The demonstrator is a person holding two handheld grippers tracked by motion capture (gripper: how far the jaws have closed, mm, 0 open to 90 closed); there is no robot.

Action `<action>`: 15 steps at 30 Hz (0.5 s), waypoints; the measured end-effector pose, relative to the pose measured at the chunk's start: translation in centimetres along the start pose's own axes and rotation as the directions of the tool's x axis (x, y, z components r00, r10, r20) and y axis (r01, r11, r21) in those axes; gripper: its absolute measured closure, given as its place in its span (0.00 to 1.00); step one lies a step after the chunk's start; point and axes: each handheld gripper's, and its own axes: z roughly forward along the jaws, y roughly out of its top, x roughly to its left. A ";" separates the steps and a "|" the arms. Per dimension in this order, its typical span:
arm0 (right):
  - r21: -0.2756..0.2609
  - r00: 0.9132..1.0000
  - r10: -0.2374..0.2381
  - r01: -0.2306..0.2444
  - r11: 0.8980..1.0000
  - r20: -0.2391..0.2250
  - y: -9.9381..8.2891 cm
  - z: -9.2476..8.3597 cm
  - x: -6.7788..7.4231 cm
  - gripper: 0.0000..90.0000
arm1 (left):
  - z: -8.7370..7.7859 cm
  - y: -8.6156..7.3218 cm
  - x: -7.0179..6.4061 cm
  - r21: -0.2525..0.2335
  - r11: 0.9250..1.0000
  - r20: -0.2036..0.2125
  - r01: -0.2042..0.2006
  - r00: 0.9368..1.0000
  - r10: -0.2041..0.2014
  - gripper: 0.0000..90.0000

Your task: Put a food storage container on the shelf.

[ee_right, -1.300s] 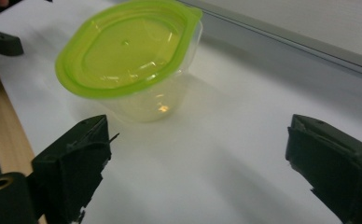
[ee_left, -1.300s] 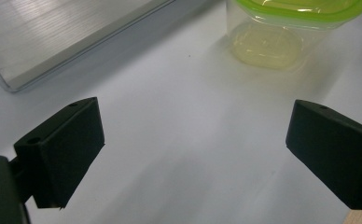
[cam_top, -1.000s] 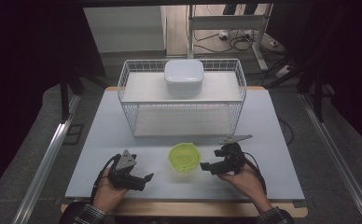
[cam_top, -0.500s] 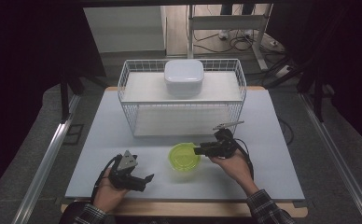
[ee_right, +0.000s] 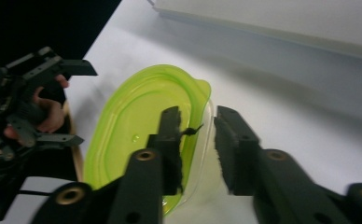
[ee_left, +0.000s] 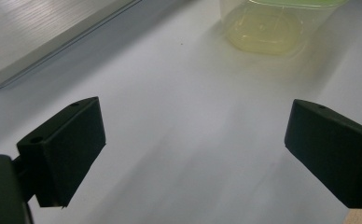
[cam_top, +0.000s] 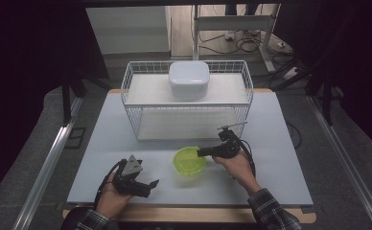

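R hand-held gripper point(ee_right: 195, 135) view: jaws straddle container point(ee_right: 137, 130) rim.

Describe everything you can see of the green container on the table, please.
The green container is a small, rounded tub of clear plastic with a translucent lime-green lid on it that has a corner tab. It stands upright on the white table, in front of the wire basket. The right claw straddles its rim, one jaw over the lid, one outside the wall; its jaws have just been closing. Whether they already press is unclear.
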 end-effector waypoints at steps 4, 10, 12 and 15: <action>0.002 0.999 0.025 -0.025 1.000 -0.034 -0.1 -0.1 -0.2 0.89 | 0.0 0.0 0.0 0.001 1.000 0.001 -0.003 1.000 0.003 0.05; 0.007 0.998 0.022 -0.022 1.000 -0.051 0.0 -0.1 0.4 0.91 | 0.0 0.0 0.0 0.001 1.000 -0.002 -0.004 1.000 0.004 0.05; 0.003 0.998 0.020 -0.020 1.000 -0.057 0.0 -0.2 0.7 0.91 | 0.0 0.0 0.0 0.000 1.000 -0.003 -0.005 1.000 0.005 0.05; -0.001 0.999 0.010 -0.010 1.000 -0.050 0.0 -0.3 1.0 0.91 | 0.0 0.0 0.0 -0.001 1.000 -0.003 -0.006 1.000 0.006 0.05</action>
